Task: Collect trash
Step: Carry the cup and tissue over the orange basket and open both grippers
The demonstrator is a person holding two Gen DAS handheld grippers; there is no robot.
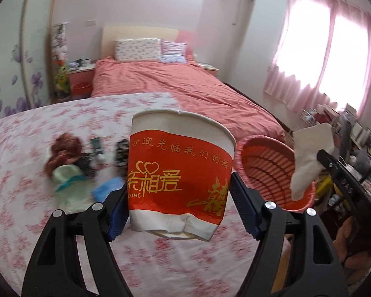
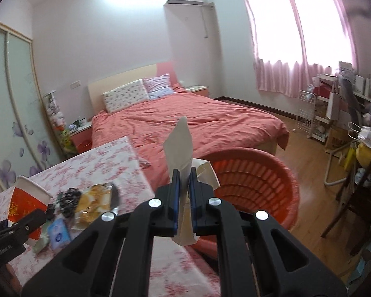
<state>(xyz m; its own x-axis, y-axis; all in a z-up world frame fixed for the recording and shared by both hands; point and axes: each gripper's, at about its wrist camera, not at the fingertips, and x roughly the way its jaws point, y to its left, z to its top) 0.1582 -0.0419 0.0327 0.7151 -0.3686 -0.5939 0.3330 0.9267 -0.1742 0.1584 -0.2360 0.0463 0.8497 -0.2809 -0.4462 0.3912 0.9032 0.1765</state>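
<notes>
Left wrist view first: what is the left gripper (image 1: 179,193) carrying?
— It is clamped on a red and white paper cup (image 1: 180,173), pads pressing its crumpled sides, held upright above the flowered table (image 1: 24,148). The red basket (image 1: 267,173) sits just to the cup's right, off the table's edge.

And the right gripper (image 2: 183,180)?
— Its jaws are pinched tight on a white tissue (image 2: 180,146), which sticks up between the pads, right at the near rim of the basket.

How should the drop be done well?
— Probably each gripper should be carried fully over the basket's mouth before letting go, the cup tipped so its open end leads. The tissue is light and may cling to the pads, so the jaws should spread wide, low inside the rim.

Anything left to collect?
— A snack packet (image 2: 96,198) and other small things still lie on the table; which of them are trash is hard to tell
</notes>
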